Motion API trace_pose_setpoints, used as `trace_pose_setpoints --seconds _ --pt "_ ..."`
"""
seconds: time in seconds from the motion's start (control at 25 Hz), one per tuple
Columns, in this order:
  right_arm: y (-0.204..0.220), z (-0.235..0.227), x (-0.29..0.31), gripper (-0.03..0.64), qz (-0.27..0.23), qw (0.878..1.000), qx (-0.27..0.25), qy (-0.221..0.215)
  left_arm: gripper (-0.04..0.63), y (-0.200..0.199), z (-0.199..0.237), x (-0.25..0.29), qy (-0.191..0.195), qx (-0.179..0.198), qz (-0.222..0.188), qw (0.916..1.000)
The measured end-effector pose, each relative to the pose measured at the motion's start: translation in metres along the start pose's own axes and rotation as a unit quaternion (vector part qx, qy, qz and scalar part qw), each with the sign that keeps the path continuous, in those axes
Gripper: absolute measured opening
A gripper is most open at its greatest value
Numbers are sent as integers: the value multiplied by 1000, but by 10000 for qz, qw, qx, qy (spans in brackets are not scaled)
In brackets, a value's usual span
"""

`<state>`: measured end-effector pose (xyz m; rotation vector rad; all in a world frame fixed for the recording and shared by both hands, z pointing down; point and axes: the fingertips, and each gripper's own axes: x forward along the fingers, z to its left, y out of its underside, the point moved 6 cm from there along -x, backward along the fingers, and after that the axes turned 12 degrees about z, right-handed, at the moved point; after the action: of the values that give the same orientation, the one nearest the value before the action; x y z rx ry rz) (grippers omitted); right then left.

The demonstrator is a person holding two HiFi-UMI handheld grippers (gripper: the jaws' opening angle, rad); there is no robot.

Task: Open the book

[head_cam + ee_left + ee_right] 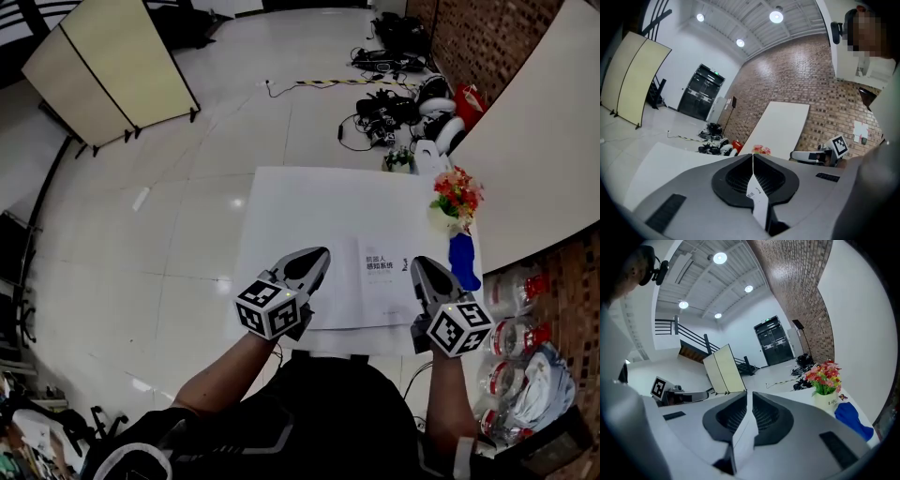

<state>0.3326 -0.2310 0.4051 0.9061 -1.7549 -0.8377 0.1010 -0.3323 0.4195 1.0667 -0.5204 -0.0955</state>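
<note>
- Head view, left side: the left gripper (317,259) hung over the near part of the white table (281,206), just left of the book. The left gripper view showed its jaws pressed together, gripping nothing. Hazard: brought down clenched, it would probably shove the cover rather than catch it.
- Centre: the book (380,281) lay flat on the table between the two grippers, titled face up, near the person's edge. Whether a cover had already been turned could not be told. Hazard: a thin, light volume on a smooth top would likely slide under a sideways push, either toward the near edge or away from the jaws. A pinch taken too deep could lift several leaves at once or crease them.
- Right of centre: the right gripper (422,270) hung just right of the book. The right gripper view showed its jaws likewise drawn together on nothing. Hazard: with neither gripper steadying the book, lifting one edge could drag the whole volume.
- Far right: a blue item (463,263) and a vase of flowers (456,199) stood near the right gripper. Hazard: an outward swing of that gripper could topple the vase, which looked top-heavy.
</note>
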Motion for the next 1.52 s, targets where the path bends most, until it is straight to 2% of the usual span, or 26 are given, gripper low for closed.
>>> trace_pose_setpoints --seconds 0.16,0.32,0.44,0.72,0.84,1.04,1.16,1.28,1.4,1.52 --pt "-4 -6 -8 18 -66 10000 12 -8 9 -6 -10 4 8 32 -41 10000" --pt "-9 -13 -8 17 -79 9996 258 -56 9 -16 -21 5 77 320 -228 9992" --pt "-10 -17 -11 17 -96 9998 124 -151 9 -15 -25 10 84 410 -269 9988" --pt "-20 -20 -28 17 22 9996 -282 -41 9 -21 -34 2 -331 328 -339 9983" --pt "-24 -22 -38 17 -15 9984 -528 -205 9 -14 -39 -7 -516 247 -382 9976" --pt "-18 -20 -52 17 -69 9975 -559 -432 8 -11 -63 -31 -732 287 -530 9955" --pt "-10 -7 -58 17 -169 9969 -593 -488 6 -4 -77 -48 -685 434 -492 9955" --pt "5 17 -71 17 -177 9965 -685 -445 6 8 -83 -74 -649 364 -615 9953" --pt "21 50 -88 17 -215 9972 -659 -278 6 24 -86 -107 -578 341 -782 9947" --pt "43 86 -106 17 -228 9982 -559 -32 6 46 -90 -140 -427 411 -746 9955"
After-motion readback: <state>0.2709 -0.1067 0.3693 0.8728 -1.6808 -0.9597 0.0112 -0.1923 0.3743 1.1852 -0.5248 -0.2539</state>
